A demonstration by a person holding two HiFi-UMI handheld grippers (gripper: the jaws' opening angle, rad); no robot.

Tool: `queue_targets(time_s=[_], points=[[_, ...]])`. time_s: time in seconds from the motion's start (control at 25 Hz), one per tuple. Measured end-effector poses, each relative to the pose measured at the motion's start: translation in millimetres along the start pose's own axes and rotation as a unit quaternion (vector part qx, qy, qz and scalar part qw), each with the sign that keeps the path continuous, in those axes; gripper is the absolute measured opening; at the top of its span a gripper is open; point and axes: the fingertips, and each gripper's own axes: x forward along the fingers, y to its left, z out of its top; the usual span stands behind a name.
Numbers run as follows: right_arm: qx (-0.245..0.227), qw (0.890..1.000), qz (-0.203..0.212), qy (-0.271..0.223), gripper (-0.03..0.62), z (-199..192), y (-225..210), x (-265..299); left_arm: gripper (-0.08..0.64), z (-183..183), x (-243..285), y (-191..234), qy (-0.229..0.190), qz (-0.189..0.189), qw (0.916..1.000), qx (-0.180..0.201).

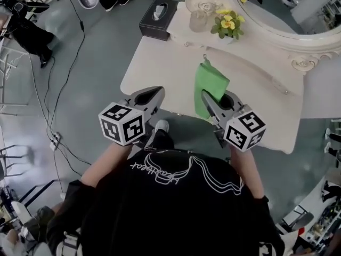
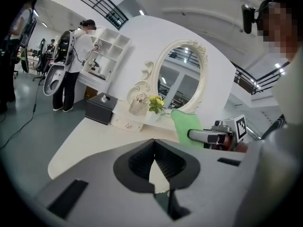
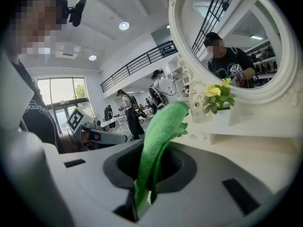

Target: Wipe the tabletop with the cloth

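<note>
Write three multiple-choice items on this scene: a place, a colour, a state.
1. The black tissue box stands: A) at the tabletop's far left corner B) on the floor C) on a shelf.
2. The cloth is: A) blue B) green C) white.
3. The left tongs are: A) wide open B) shut on the cloth C) shut, empty.
1 A: the head view shows it at that corner. 2 B: green in every view. 3 C: jaws meet with nothing between; the right tongs hold the cloth.
</note>
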Motion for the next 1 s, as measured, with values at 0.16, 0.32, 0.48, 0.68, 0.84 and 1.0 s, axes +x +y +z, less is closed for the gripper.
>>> queue_targets(time_s=[0.16,0.32,0.48,0.68,0.84,1.0], points=[[-0.003,1.0,0.013,0.024,0.058,6,2,55,0.003,17,-4,42,-0.002,0.003,0.9999,-0.011],[-0.007,0.999,0.023,0.046,0.058,8,6,106,0.003,31,-11,83,-0.007,0.014,0.9996,-0.024],[-0.008,0.997,0.028,0.065,0.058,8,8,150,0.003,39,-17,124,-0.017,0.024,0.9985,-0.047],[-0.015,0.996,0.025,0.085,0.058,5,5,198,0.003,44,-22,167,-0.023,0.044,0.9972,-0.056],[-0.027,0.994,0.017,0.105,0.058,1,3,225,0.003,51,-26,191,-0.027,0.053,0.9967,-0.056],[-0.036,0.992,0.017,0.124,0.058,-4,5,253,0.003,56,-29,206,-0.03,0.055,0.9963,-0.059]])
